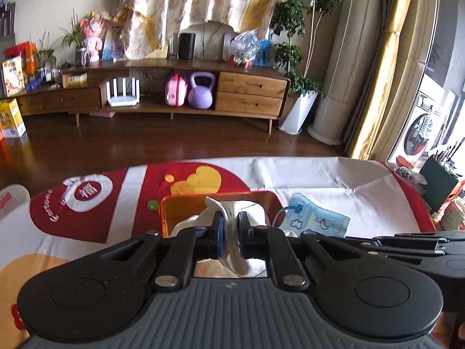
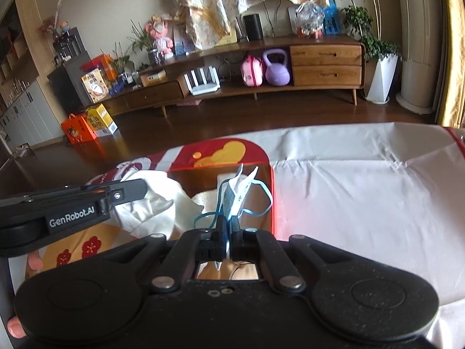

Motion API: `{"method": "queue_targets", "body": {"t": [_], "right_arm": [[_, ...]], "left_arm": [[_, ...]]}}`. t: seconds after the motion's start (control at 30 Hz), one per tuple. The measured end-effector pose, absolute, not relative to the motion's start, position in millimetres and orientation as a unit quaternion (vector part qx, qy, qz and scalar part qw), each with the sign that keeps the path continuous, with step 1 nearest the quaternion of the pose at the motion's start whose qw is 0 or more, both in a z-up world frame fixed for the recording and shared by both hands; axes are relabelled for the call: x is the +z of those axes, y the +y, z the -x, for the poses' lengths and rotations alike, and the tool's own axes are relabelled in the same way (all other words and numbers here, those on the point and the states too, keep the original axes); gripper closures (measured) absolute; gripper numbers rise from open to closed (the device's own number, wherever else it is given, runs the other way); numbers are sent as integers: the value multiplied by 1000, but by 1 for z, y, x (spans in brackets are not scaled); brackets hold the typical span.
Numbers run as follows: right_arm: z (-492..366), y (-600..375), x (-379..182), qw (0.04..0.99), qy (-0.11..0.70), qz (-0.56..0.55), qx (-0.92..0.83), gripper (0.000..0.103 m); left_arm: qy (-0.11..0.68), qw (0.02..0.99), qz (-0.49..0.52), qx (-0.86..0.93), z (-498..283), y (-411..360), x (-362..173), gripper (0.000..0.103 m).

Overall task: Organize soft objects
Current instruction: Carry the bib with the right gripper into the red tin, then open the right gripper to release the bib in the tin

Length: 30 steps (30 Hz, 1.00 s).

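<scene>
Left tool point(image 1: 231, 225) clamps white cloth point(image 1: 232, 250) over orange box point(image 1: 174, 203); right tool point(image 2: 228, 226) pinches blue mask point(image 2: 235, 195) above it.

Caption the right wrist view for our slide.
Right gripper pinches a blue face mask above the orange box.
</scene>
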State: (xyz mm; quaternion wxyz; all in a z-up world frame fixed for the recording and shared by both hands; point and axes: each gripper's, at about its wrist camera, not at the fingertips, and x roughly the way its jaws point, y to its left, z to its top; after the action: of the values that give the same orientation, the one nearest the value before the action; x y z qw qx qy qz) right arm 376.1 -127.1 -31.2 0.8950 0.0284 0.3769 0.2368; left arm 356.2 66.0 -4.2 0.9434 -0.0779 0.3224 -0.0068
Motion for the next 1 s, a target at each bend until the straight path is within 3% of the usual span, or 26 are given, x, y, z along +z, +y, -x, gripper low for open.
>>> {"method": "queue_targets", "body": {"t": [0.83, 1.0], "right_arm": [[-404, -105, -89, 873, 425, 32, 237, 102], [-402, -101, -91, 871, 425, 50, 241, 95]], "left_arm": [[395, 915, 76, -14, -398, 62, -85, 93], [412, 908, 75, -19, -399, 61, -95, 93]]}}
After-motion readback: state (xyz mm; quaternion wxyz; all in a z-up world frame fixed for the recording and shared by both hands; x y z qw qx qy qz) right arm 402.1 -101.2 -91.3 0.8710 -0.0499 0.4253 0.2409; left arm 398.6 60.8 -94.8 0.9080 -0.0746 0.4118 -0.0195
